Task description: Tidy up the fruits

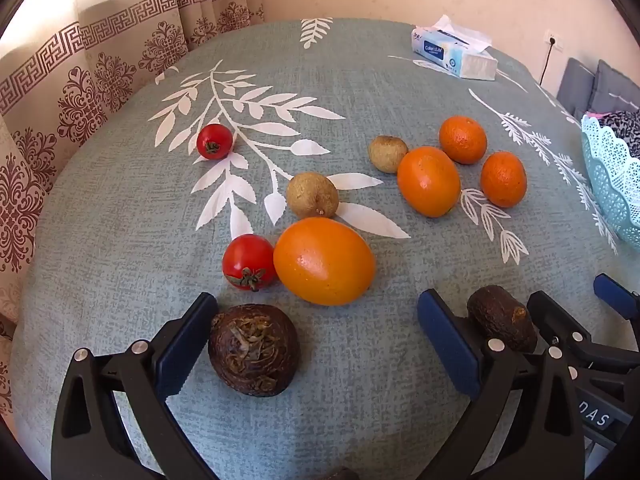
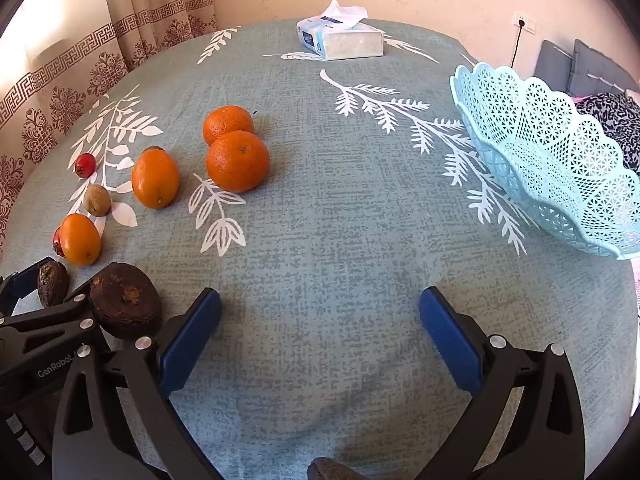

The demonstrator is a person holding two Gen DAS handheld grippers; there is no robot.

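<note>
Fruits lie on a grey-green leaf-print tablecloth (image 1: 340, 80). My left gripper (image 1: 316, 344) is open; a dark brown wrinkled fruit (image 1: 254, 350) lies between its fingers, close to the left pad. A second dark brown fruit (image 1: 502, 322) lies between the two grippers, also in the right wrist view (image 2: 124, 300). Ahead are a large orange (image 1: 324, 260), two red tomatoes (image 1: 248, 262) (image 1: 214, 141), two tan round fruits (image 1: 312, 195) (image 1: 387, 153), another orange (image 1: 428, 180) and two mandarins (image 1: 463, 139) (image 1: 503, 179). My right gripper (image 2: 320, 332) is open and empty over bare cloth.
A light blue lattice basket (image 2: 560, 160) stands at the right, also in the left wrist view (image 1: 612, 176). A tissue box (image 2: 340, 38) sits at the table's far edge. Patterned curtains (image 1: 80, 80) hang at the left. A grey sofa (image 2: 580, 68) is behind the basket.
</note>
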